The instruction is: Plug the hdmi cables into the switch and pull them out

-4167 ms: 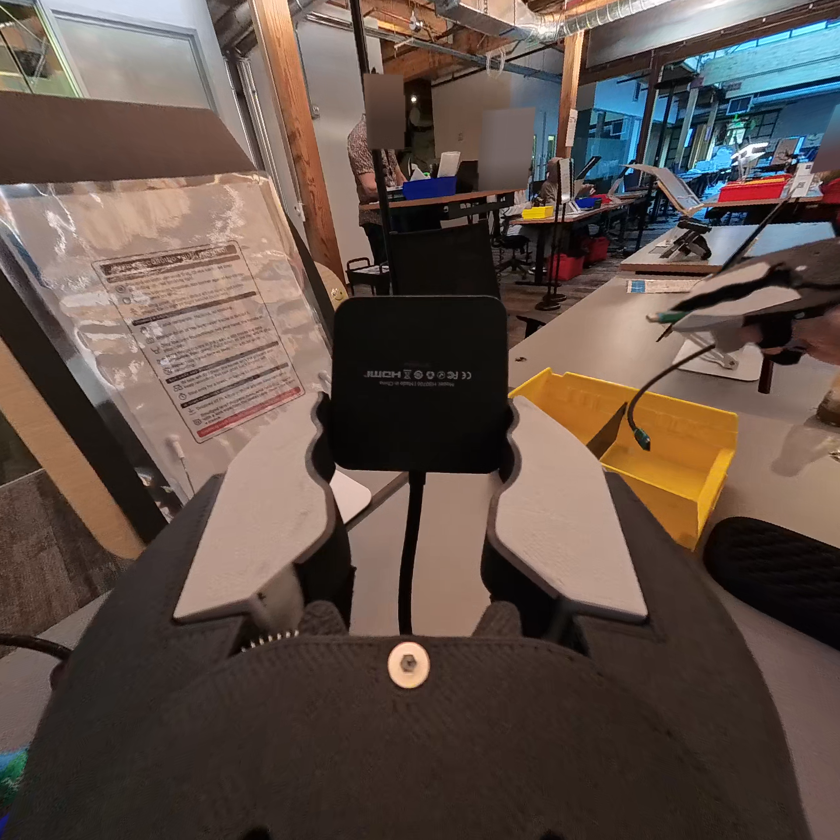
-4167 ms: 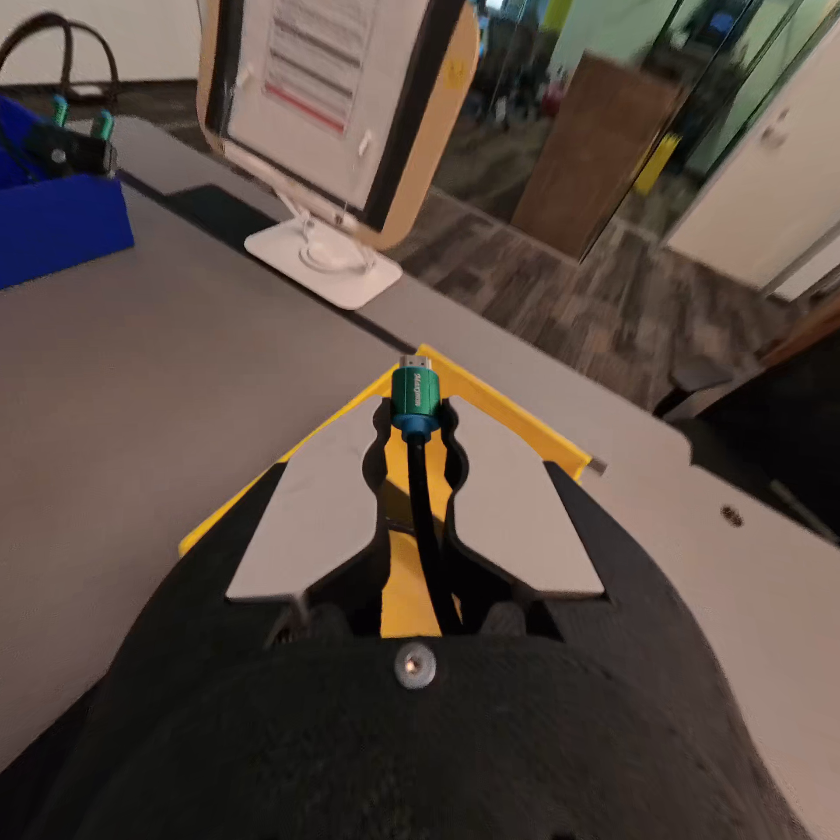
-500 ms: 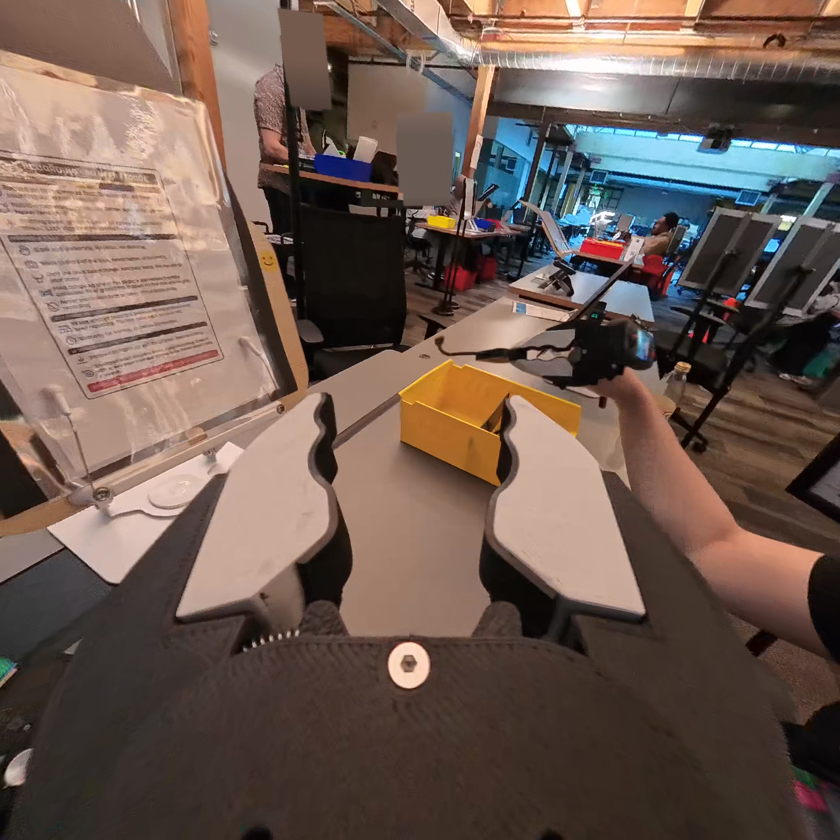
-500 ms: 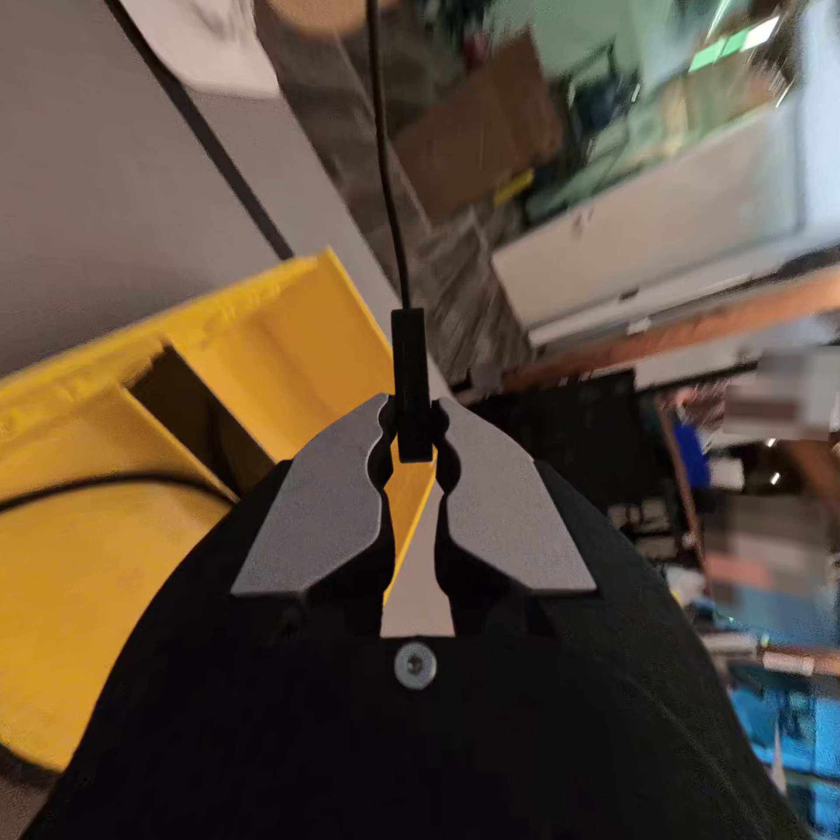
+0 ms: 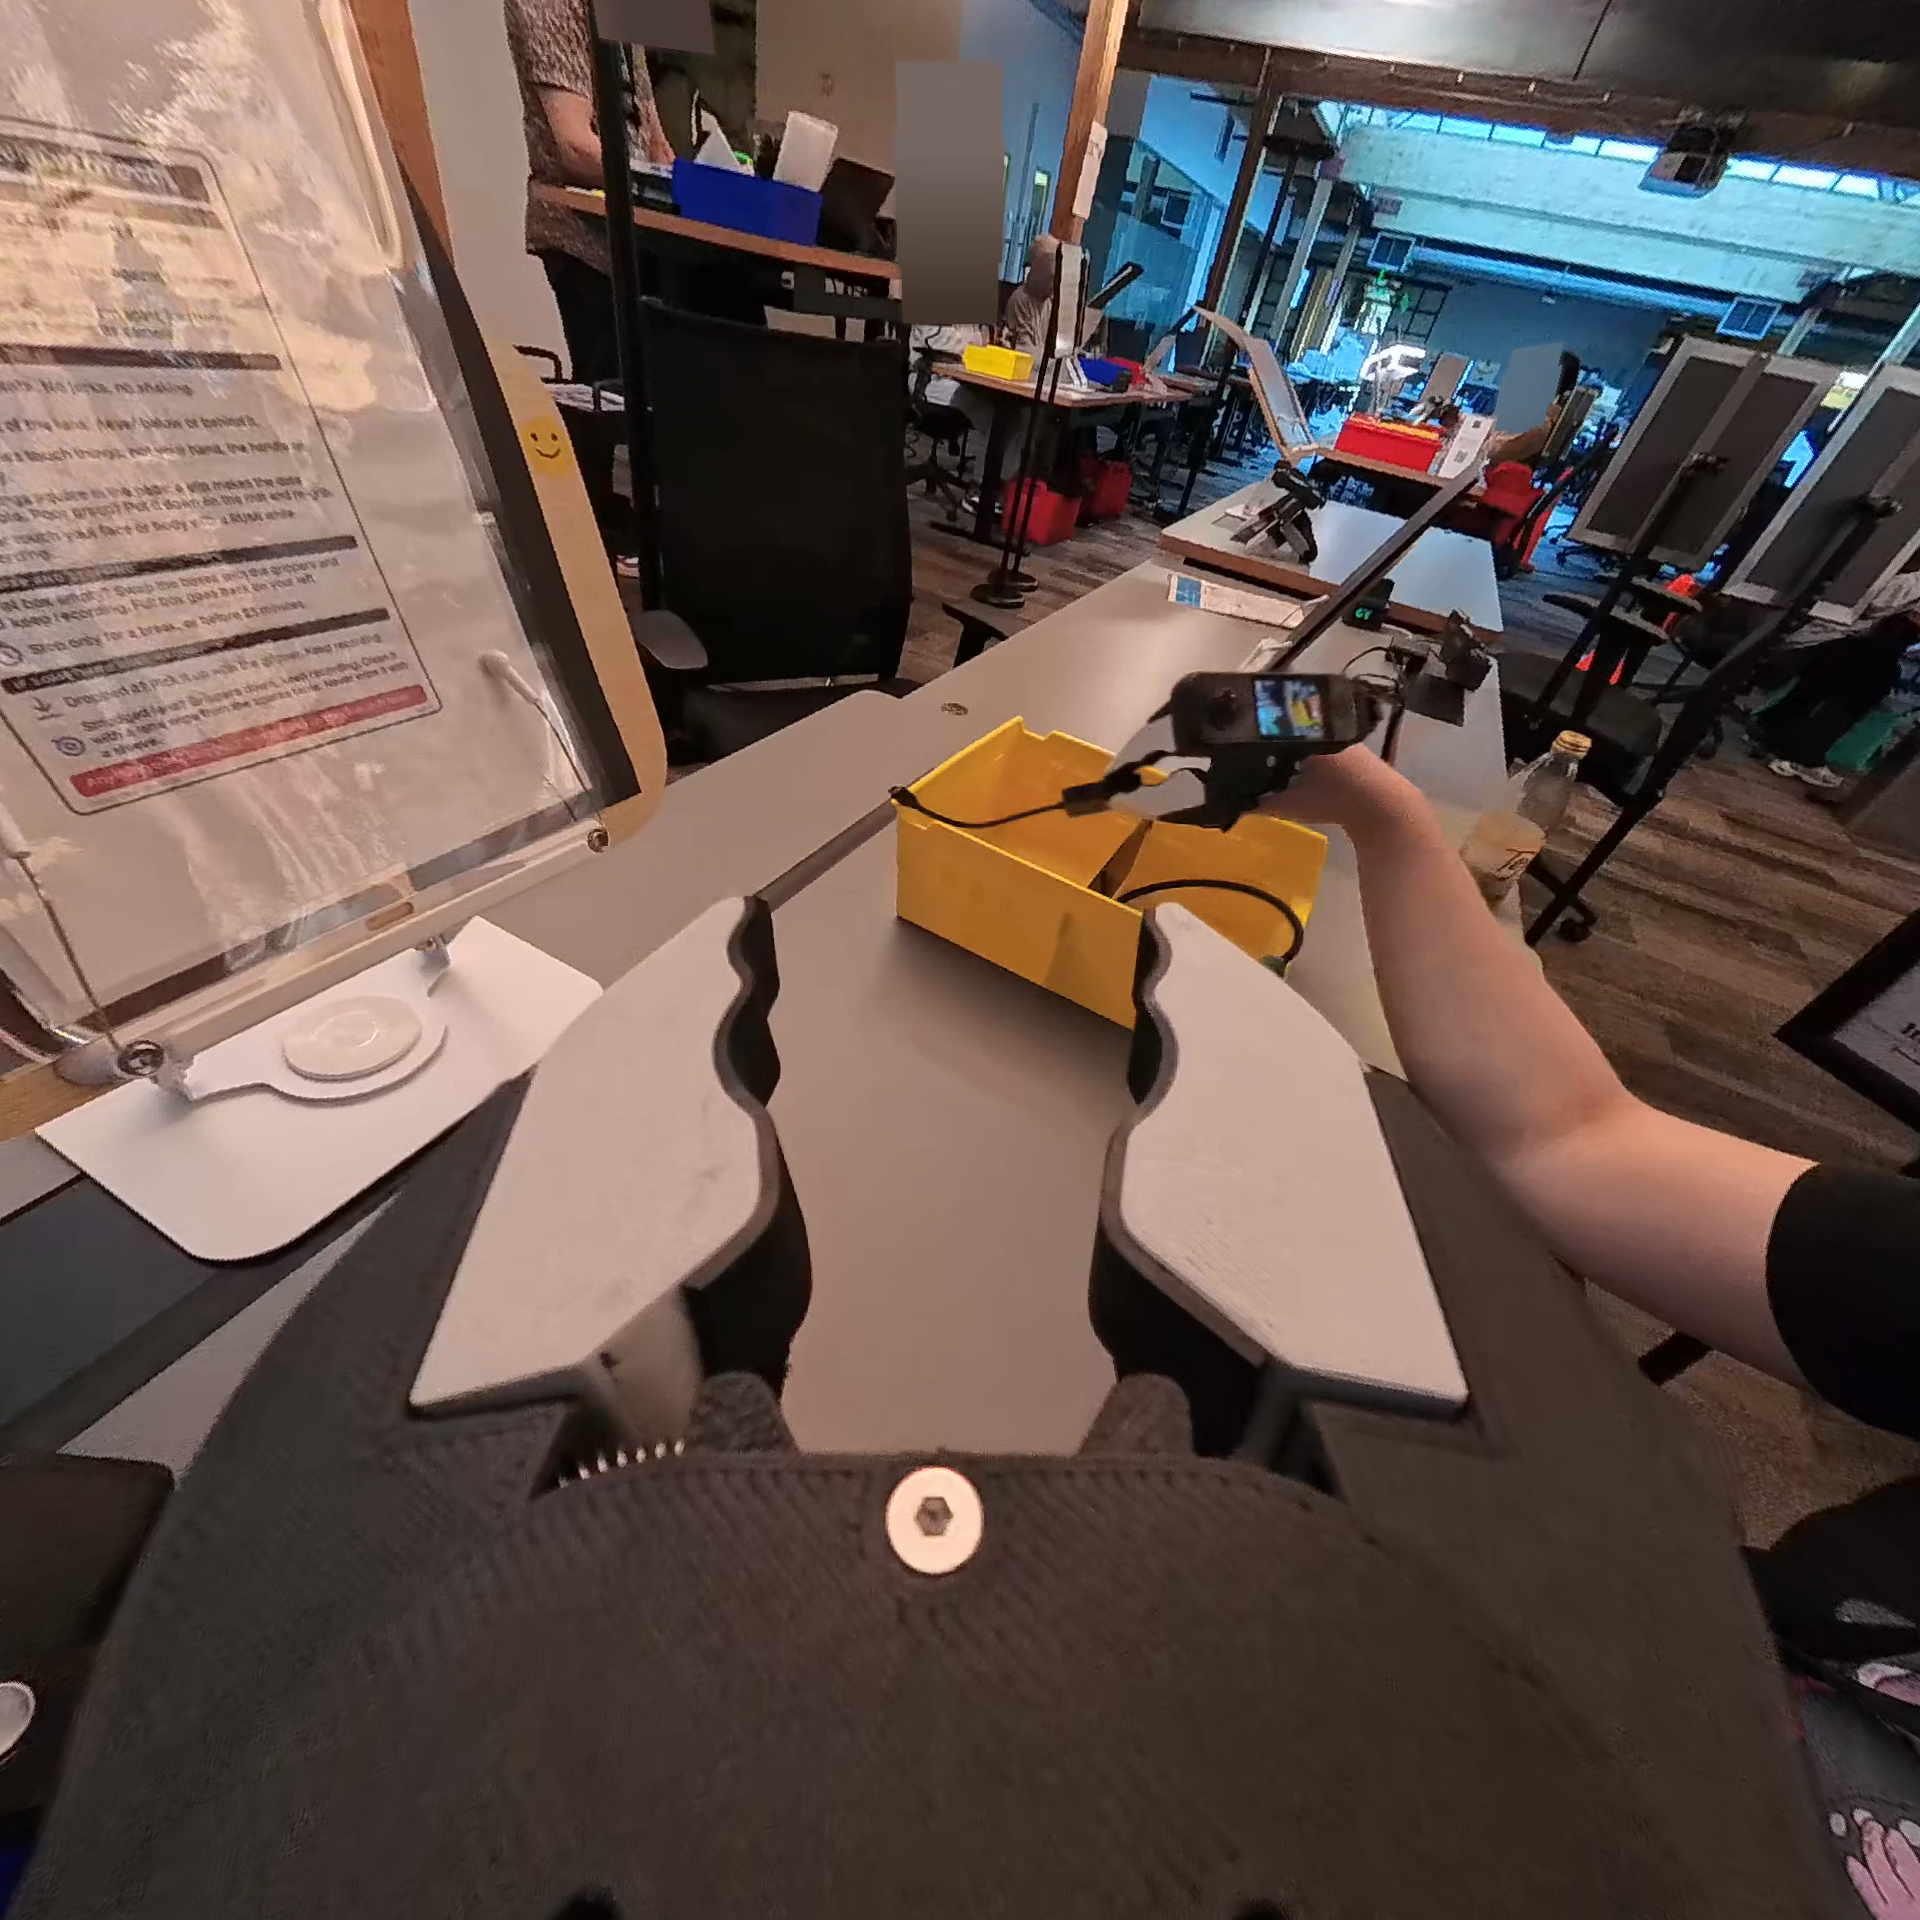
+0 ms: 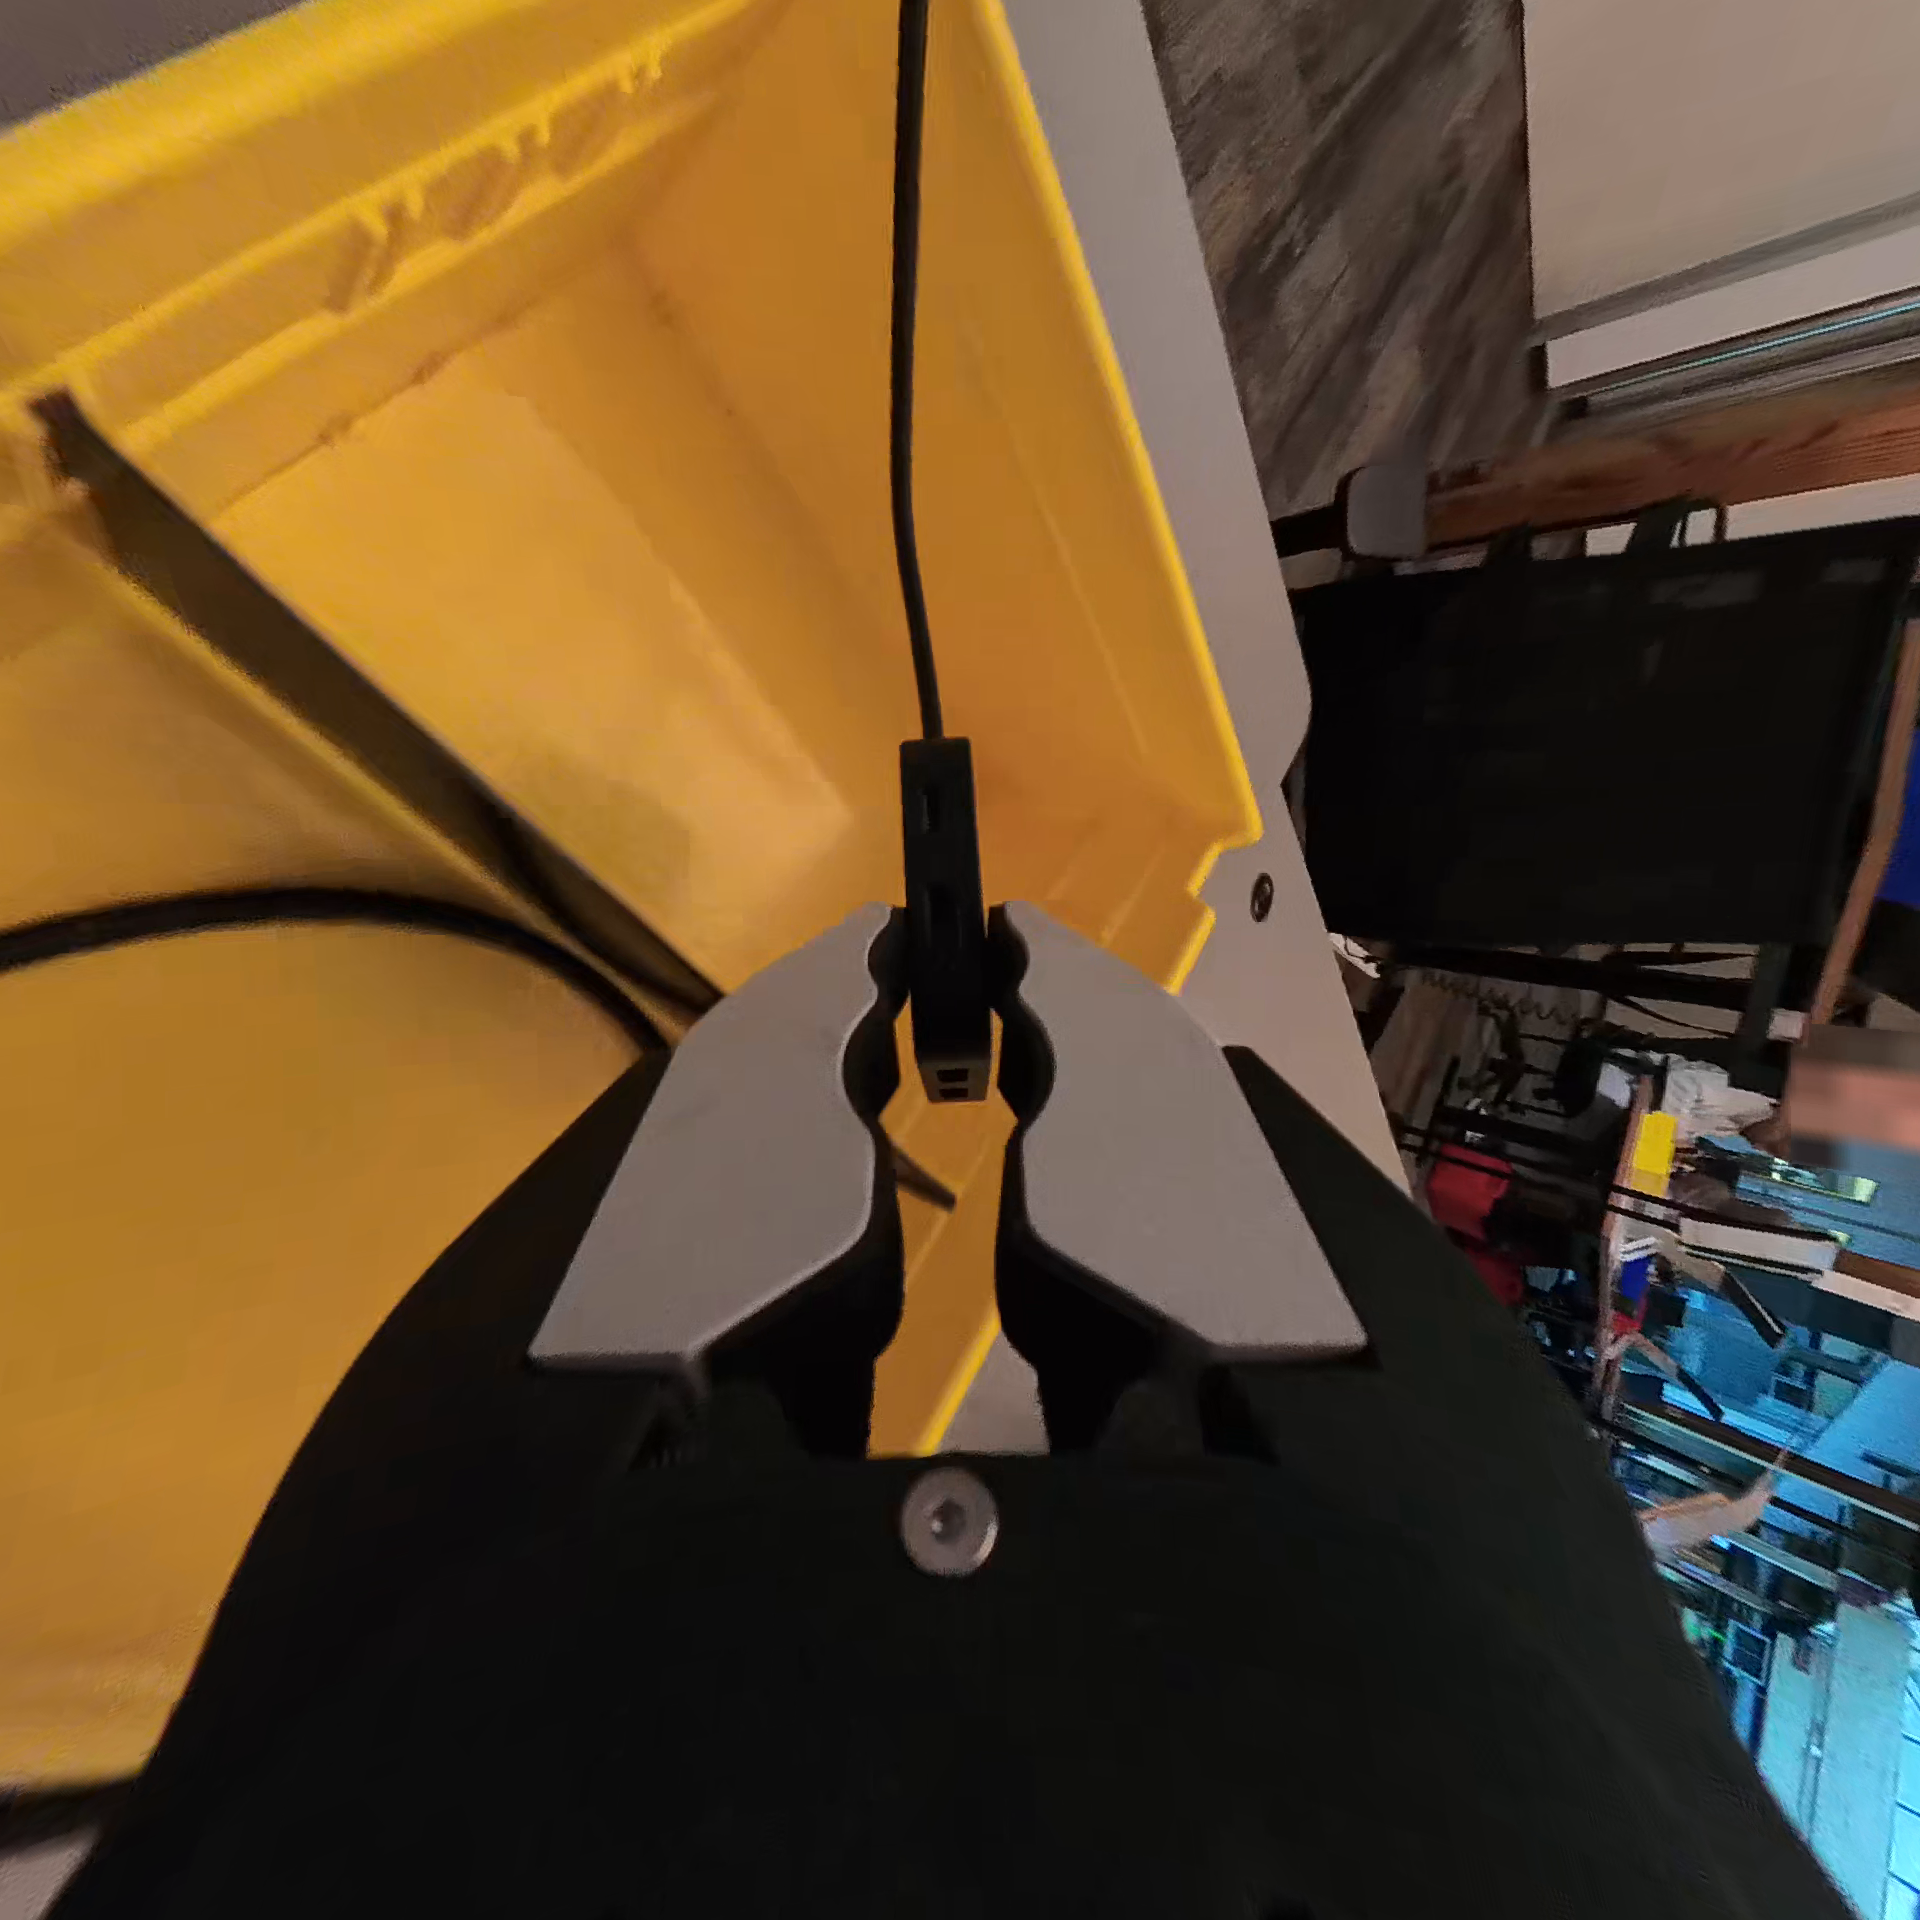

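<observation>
We see the switch (image 6: 943,935), a slim black box seen edge-on, clamped between the two grey fingers (image 6: 764,1132) of the right hand-held gripper (image 6: 943,961). Its thin black lead (image 6: 914,416) runs straight out from its far end, across the open top of the yellow bin (image 6: 644,540). The switch hangs over the bin's far compartment, clear of the floor of it as far as we can tell. A dark divider (image 6: 312,665) splits the bin in two, and in the near compartment a black cable (image 6: 343,909) curves along the yellow bottom; from the left wrist view we make out that cable (image 5: 1226,891) looping over the bin's near wall, with a greenish plug at its tip, too small to be sure of.

From that same view, the right hand-held gripper (image 5: 1132,784) is held above the yellow bin (image 5: 997,914) by a bare forearm (image 5: 1475,987), with a small camera (image 5: 1262,712) on top of it.

The left hand-held gripper (image 5: 951,977) has its fingers wide apart and holds nothing; grey counter (image 5: 935,1143) shows between them. It sits well short of the bin. To its left a tilted board with a printed sheet under clear plastic (image 5: 239,540) stands on a white base (image 5: 312,1122).
</observation>
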### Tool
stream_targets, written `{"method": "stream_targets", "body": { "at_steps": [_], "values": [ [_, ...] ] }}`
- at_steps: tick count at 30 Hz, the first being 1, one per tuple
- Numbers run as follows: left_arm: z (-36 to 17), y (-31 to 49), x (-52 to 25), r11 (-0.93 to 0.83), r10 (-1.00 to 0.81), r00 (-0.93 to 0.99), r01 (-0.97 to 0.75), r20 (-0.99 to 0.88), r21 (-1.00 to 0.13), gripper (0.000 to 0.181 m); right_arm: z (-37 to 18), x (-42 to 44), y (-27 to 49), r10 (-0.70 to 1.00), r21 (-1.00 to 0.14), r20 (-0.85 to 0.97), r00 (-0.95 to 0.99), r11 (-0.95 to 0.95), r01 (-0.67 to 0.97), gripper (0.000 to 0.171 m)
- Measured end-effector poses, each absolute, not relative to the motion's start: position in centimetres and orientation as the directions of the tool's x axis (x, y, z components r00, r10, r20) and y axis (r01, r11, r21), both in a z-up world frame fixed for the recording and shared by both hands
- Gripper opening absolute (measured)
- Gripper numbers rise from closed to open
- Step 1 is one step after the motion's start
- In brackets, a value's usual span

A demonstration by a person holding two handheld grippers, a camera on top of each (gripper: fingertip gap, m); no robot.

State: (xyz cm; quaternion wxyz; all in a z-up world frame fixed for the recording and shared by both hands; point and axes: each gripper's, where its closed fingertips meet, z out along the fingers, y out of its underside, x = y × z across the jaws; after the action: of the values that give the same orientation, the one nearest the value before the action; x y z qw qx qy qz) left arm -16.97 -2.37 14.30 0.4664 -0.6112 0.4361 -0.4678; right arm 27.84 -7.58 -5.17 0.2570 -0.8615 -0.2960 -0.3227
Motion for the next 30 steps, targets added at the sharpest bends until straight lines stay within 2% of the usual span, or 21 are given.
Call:
{"method": "stream_targets", "body": {
  "at_steps": [4,5,8,12,17,20,23,26,30],
  "values": [
    [13.5,-2.2,-16.6,-0.196,-0.967,0.192,-0.131,0.169,-0.972,0.066,-8.7,27.0,-6.2,0.379,-0.327,0.562,0.735,-0.714,0.619,0.016],
    [13.4,-2.1,-16.6,-0.199,-0.966,0.196,-0.141,0.17,-0.97,0.066,-9.0,27.1,-6.0,0.352,-0.366,0.53,0.772,-0.726,0.582,0.006],
    [13.1,-1.7,-17.0,-0.212,-0.959,0.221,-0.158,0.175,-0.964,0.066,-7.7,26.9,-6.2,0.279,-0.493,0.429,0.859,-0.725,0.481,0.014],
    [13.6,0.0,-20.0,-0.201,-0.931,0.336,-0.157,0.139,-0.967,0.068,-0.4,25.6,-7.0,0.169,-0.677,0.482,0.86,-0.552,0.488,0.029],
    [10.7,5.6,-29.9,-0.292,-0.704,0.71,-0.264,0.02,-0.919,0.075,8.5,22.3,-8.5,0.02,-0.809,0.531,0.847,-0.285,0.514,0.044],
    [8.2,7.4,-34.2,-0.375,-0.645,0.764,-0.295,0.019,-0.879,0.072,11.3,19.6,-8.9,0.014,-0.84,0.522,0.853,-0.168,0.517,0.044],
    [6.6,9.5,-34.9,-0.428,-0.645,0.753,-0.215,0.13,-0.878,0.07,12.6,17.4,-8.8,0.022,-0.85,0.516,0.856,-0.111,0.515,0.044],
    [3.8,12.5,-34.7,-0.497,-0.625,0.747,-0.16,0.224,-0.853,0.07,12.4,15.2,-8.3,0.075,-0.834,0.54,0.839,-0.087,0.544,0.044],
    [0.0,15.0,-33.5,-0.613,-0.637,0.649,-0.1,0.415,-0.784,0.075,11.0,13.6,-7.1,0.131,-0.798,0.576,0.807,-0.123,0.59,0.044]
  ]
}}
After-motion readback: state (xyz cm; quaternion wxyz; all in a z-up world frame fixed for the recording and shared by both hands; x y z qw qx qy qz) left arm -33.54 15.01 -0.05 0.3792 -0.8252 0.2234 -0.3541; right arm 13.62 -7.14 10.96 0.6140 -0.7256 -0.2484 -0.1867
